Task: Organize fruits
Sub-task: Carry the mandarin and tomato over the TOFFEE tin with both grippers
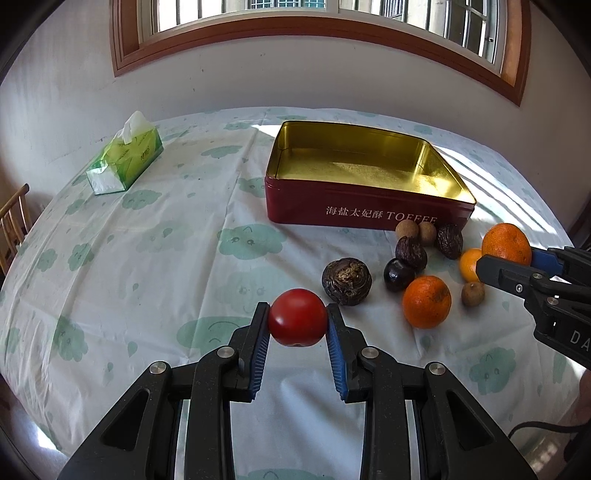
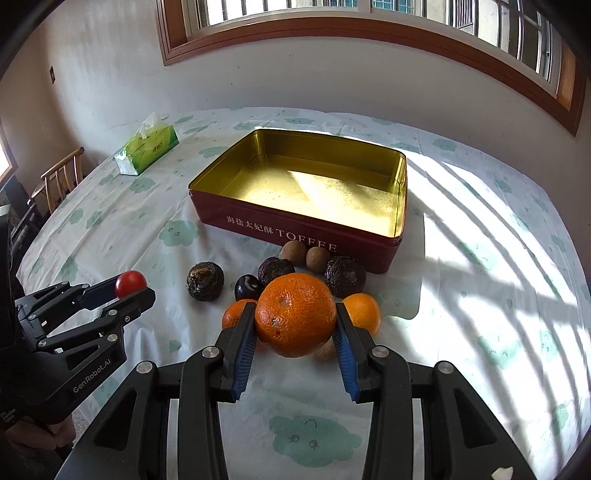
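My left gripper is shut on a small red tomato, held above the tablecloth; the same tomato shows at the left of the right wrist view. My right gripper is shut on a large orange, lifted over the fruit pile; that orange appears at the right edge of the left wrist view. An open red toffee tin with a gold inside stands behind the fruit, with nothing in it. On the cloth lie two more oranges, dark wrinkled fruits, a dark plum and small brown longans.
A green tissue box sits at the back left of the table. A wooden chair stands beyond the table's left edge. A wall with a wood-framed window runs behind the table. Sunlight stripes fall on the right side of the cloth.
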A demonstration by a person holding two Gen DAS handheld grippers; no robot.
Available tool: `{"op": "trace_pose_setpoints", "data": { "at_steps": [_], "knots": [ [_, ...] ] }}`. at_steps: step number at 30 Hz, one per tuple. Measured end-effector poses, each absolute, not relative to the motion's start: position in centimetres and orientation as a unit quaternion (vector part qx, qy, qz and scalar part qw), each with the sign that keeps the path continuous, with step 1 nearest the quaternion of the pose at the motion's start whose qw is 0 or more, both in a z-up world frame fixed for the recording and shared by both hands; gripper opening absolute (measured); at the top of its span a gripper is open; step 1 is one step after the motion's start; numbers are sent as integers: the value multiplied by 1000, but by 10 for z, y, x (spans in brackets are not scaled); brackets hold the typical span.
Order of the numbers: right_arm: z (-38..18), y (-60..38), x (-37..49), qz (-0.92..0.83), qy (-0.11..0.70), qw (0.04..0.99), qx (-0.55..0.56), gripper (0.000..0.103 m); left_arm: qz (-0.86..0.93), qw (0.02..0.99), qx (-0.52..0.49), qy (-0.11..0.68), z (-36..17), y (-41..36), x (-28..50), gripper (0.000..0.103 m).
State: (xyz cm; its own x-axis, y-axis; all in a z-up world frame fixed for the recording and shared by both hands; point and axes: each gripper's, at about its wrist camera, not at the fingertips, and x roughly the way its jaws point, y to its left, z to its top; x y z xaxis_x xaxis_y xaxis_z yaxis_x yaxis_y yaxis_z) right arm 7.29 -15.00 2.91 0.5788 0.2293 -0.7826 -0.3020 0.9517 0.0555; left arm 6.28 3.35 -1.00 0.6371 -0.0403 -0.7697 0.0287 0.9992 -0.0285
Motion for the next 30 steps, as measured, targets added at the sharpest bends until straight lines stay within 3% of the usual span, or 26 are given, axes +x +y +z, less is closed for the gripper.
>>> {"op": "trace_pose_setpoints", "data": {
  "at_steps": [30],
  "knots": [
    [30, -170, 186, 104, 437, 893, -33, 37, -76, 918, -19, 389, 32, 36, 210, 31]
  ]
}}
